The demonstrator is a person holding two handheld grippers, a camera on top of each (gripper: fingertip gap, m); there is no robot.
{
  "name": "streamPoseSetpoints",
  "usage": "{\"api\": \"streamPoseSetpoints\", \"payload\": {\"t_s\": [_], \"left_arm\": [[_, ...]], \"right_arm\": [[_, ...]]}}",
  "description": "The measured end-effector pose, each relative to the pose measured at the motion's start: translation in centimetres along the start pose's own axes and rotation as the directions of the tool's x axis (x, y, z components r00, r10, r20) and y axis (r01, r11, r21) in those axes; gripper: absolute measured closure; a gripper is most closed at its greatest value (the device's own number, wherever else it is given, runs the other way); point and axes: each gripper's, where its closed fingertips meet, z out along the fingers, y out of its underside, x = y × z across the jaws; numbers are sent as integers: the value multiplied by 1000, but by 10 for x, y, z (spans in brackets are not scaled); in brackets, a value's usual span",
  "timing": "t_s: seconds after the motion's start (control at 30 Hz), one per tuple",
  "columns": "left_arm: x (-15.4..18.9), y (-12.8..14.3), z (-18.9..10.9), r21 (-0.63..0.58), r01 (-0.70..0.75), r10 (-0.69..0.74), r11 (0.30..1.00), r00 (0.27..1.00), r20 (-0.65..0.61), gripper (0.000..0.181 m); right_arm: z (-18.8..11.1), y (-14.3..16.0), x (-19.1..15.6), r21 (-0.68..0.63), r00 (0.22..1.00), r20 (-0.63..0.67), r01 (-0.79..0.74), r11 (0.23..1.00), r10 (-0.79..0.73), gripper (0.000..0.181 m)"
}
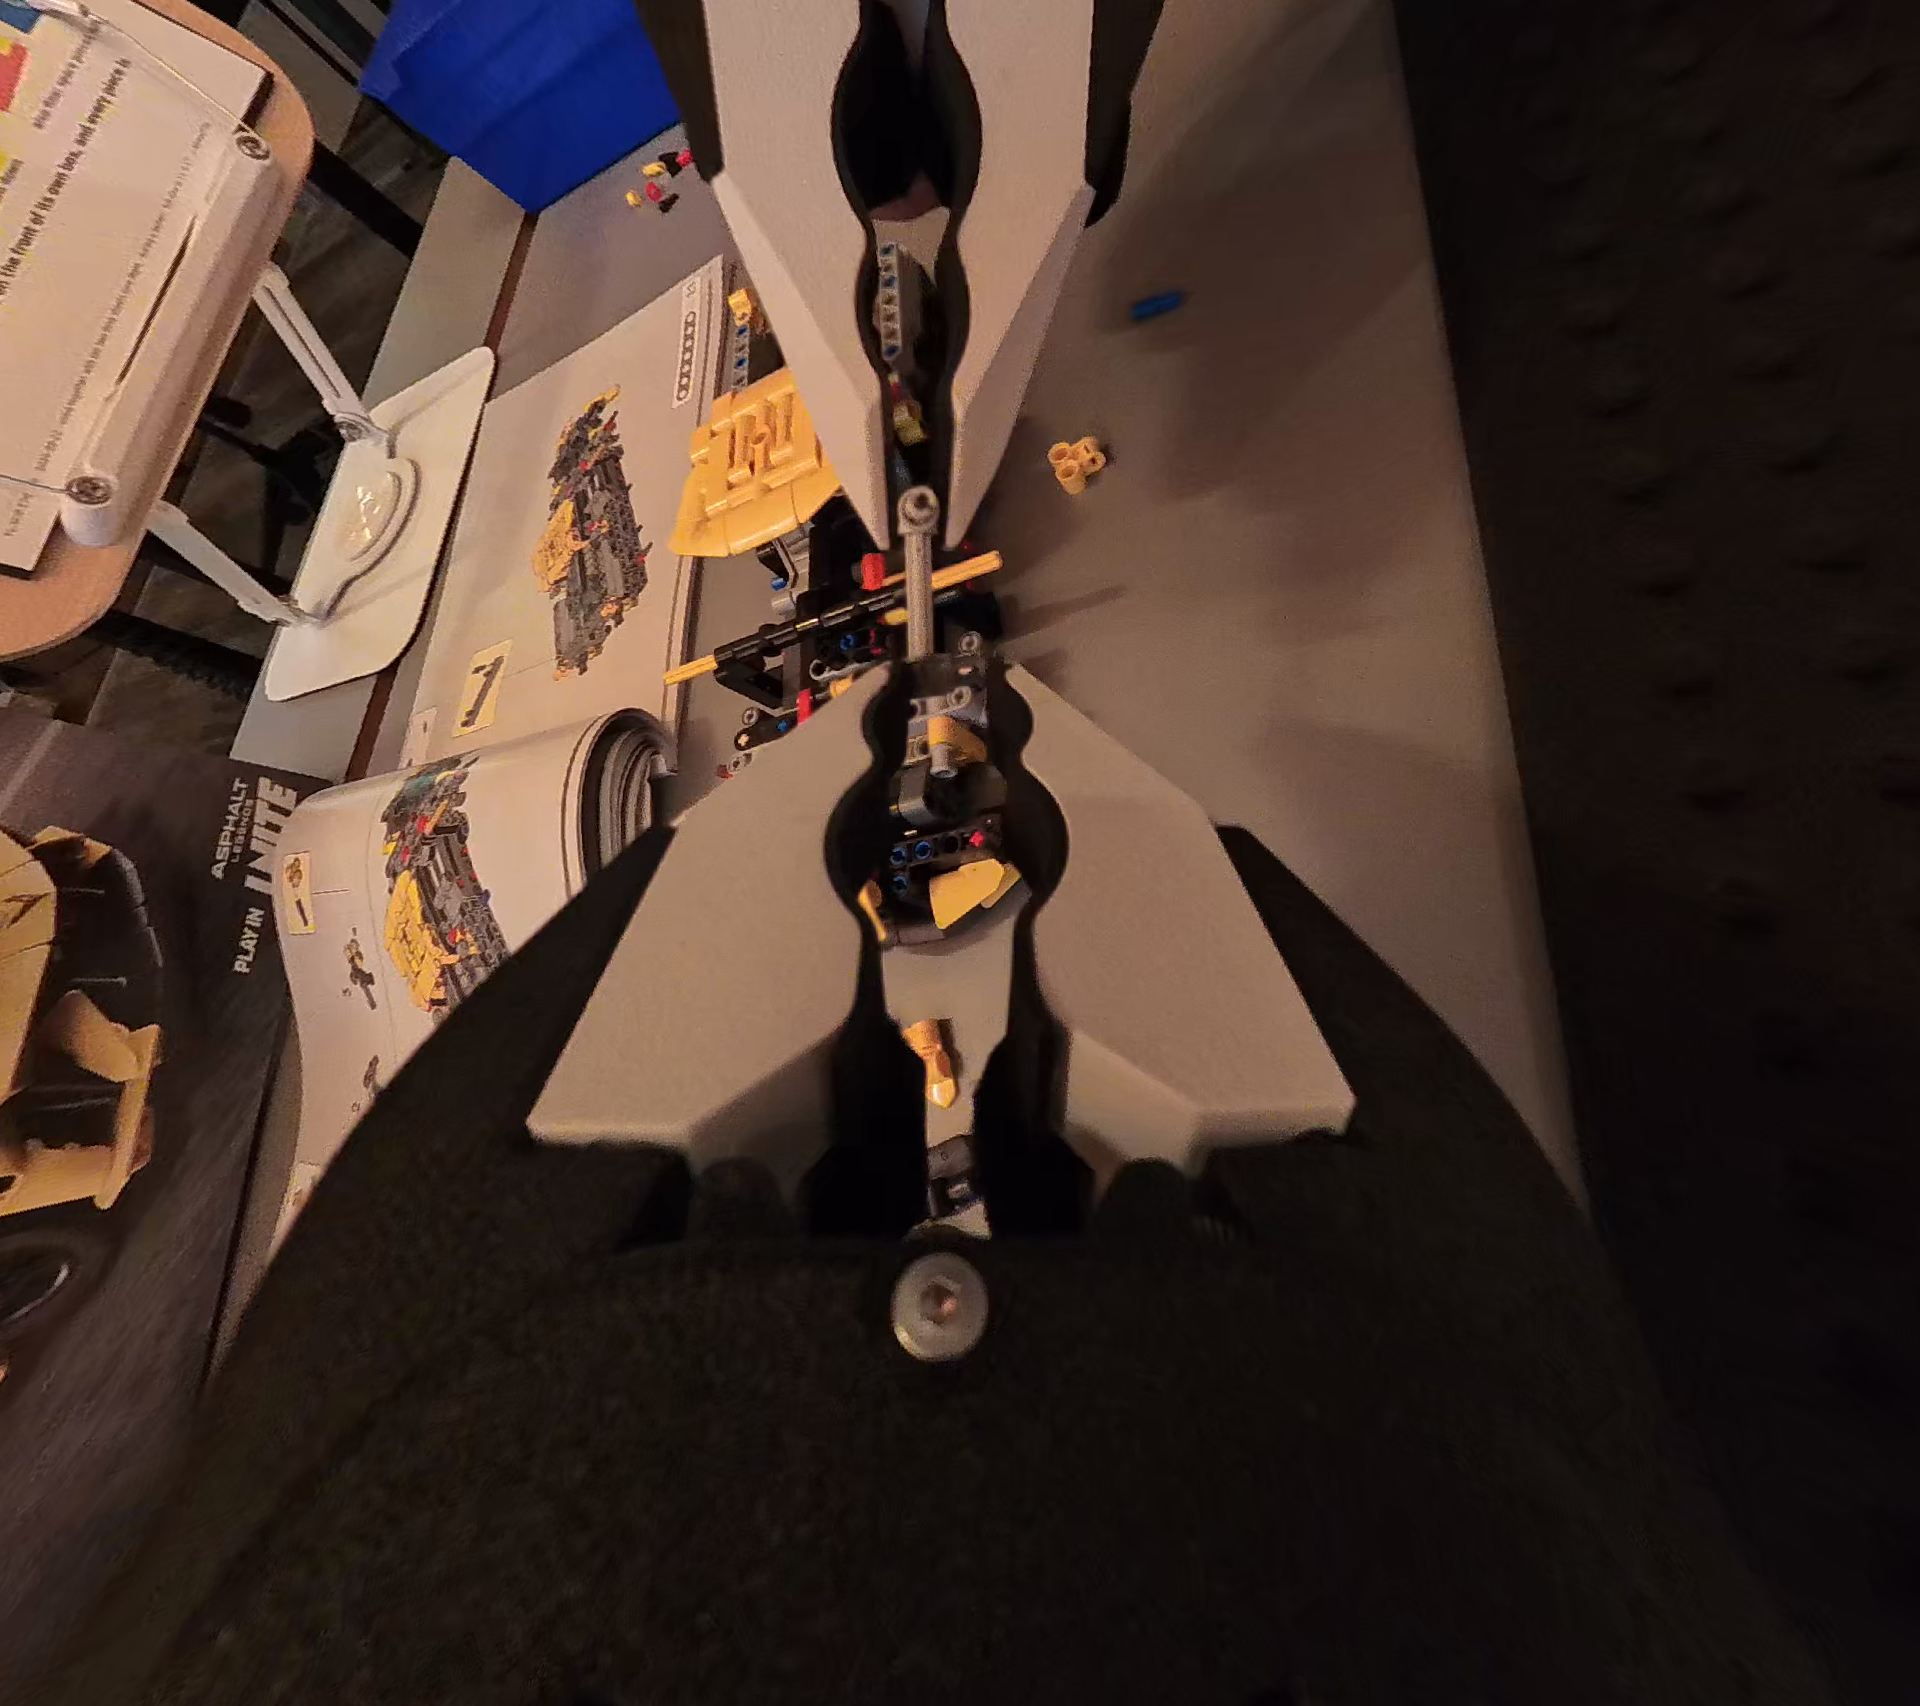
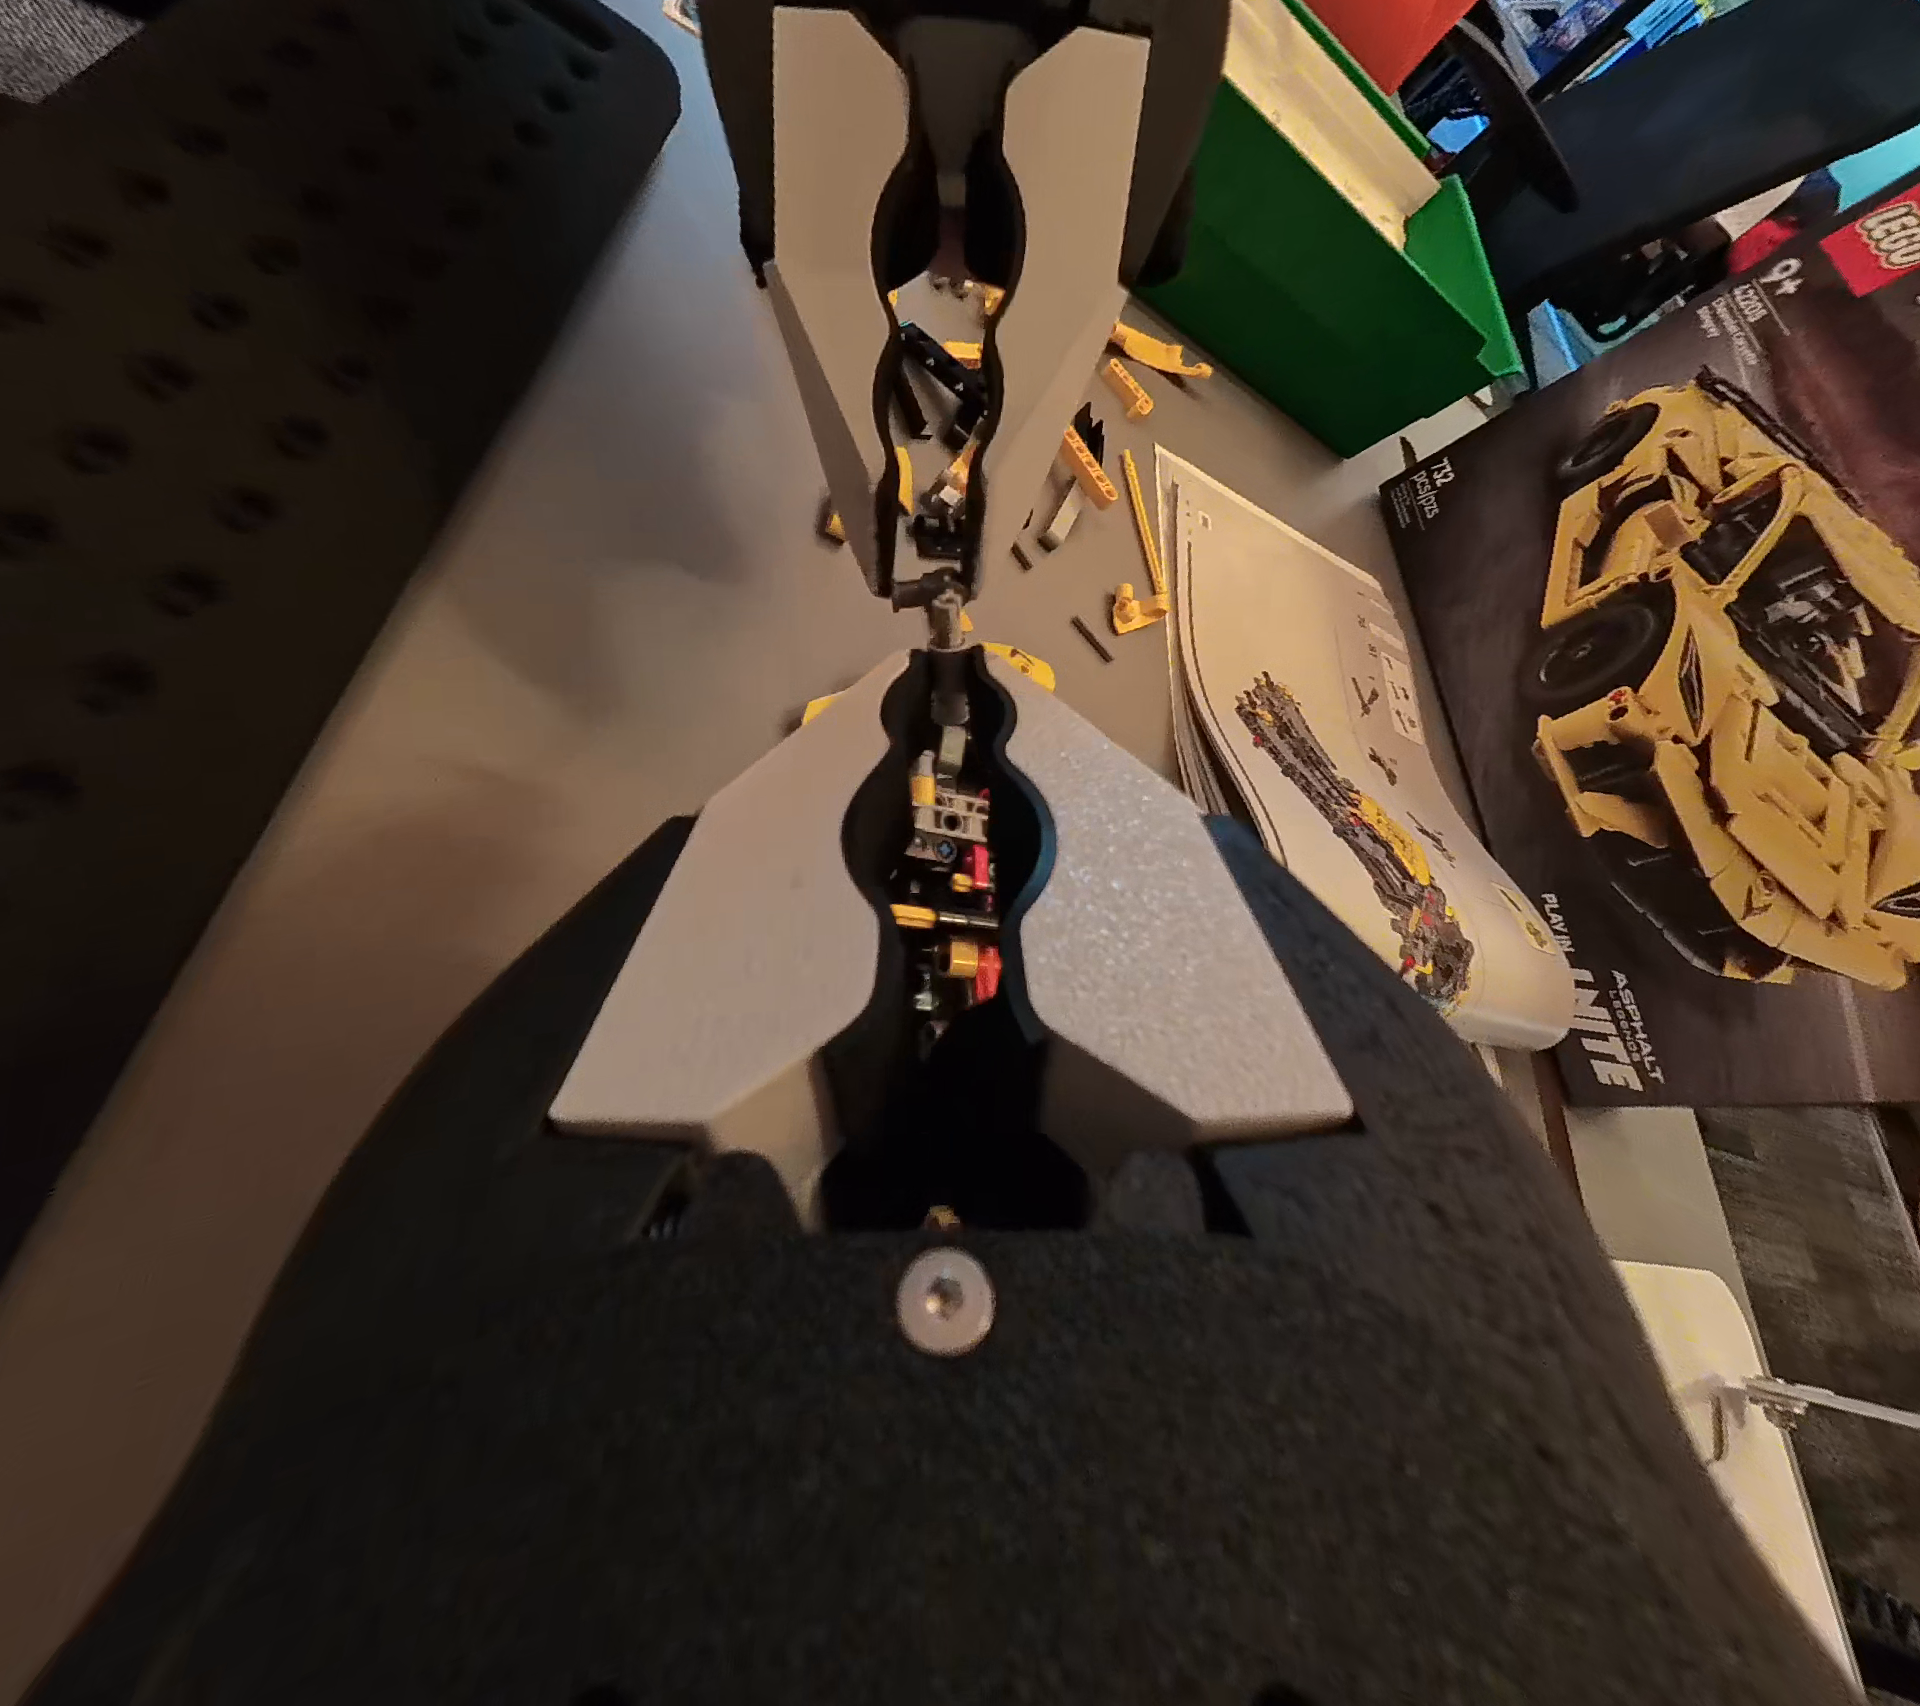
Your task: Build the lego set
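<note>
Two grippers meet tip to tip over the grey table [image 1: 1299, 576], each pointing at the other. Left gripper [image 1: 940, 669] is nearly closed, pinching the black-and-yellow Technic chassis [image 1: 831, 617] at its near end. Right gripper [image 1: 920, 529] is closed on the ringed end of a grey link rod [image 1: 918, 576], which runs straight between both tips. Instruction booklet [image 1: 582, 513] lies open left of the chassis; loose yellow connector [image 1: 1076, 462] sits well to the right.

the dark set box [image 2: 1662, 721] at the worktop's [image 2: 582, 617] edge carries a red logo, numbers and white lettering; the open booklet [image 2: 1330, 721] beside it bears step numbers; a white sheet [image 1: 114, 150] on a stand [image 1: 312, 368] shows printed lines.
</note>
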Motion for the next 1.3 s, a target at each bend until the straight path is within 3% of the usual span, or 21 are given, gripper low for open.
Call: {"api": "streamPoseSetpoints", "payload": {"t_s": [0.23, 0.47, 0.77, 0.83, 0.9, 0.93, 1.03, 1.13, 1.23, 1.3], "left_arm": [[10, 3, 2, -40, -82, 80, 996, 995, -52, 167], [11, -9, -4, 56, 37, -29, 998, 992, -126, 167], [18, -3, 1, 12, 52, -49, 999, 987, -152, 167], [18, -6, -1, 45, 158, -147, 986, 972, -181, 166], [13, -12, -7, 85, 384, -349, 920, 897, -269, 164], [8, -16, -12, 116, 498, -445, 860, 840, -310, 156], [-7, -19, -23, 202, 739, -627, 643, 659, -414, 157], [-11, -25, -28, 242, 875, -688, 419, 480, -544, 166], [-14, -27, -27, 247, 926, -698, 286, 377, -609, 167], [-14, -27, -26, 238, 941, -693, 241, 338, -636, 168]], "right_arm": [[2, 2, -9, -7, 999, 40, 11, 1000, -11, 175], [-3, -6, -10, 87, 995, 67, -79, 993, 73, 175], [1, 0, -17, 60, 993, 91, -83, 995, 77, 175], [-1, -2, -16, 86, 992, 83, -99, 991, 92, 175], [-3, -6, -15, 124, 994, 58, -102, 987, 96, 175], [-4, -8, -13, 139, 996, 31, -85, 987, 82, 175], [-12, -12, -3, 172, 997, -39, -60, 983, 68, 175], [-14, -15, 2, 179, 996, -77, -30, 983, 44, 175], [-13, -20, 2, 188, 996, -85, -17, 982, 34, 175], [-13, -23, 2, 197, 996, -87, -14, 980, 32, 175]]}}
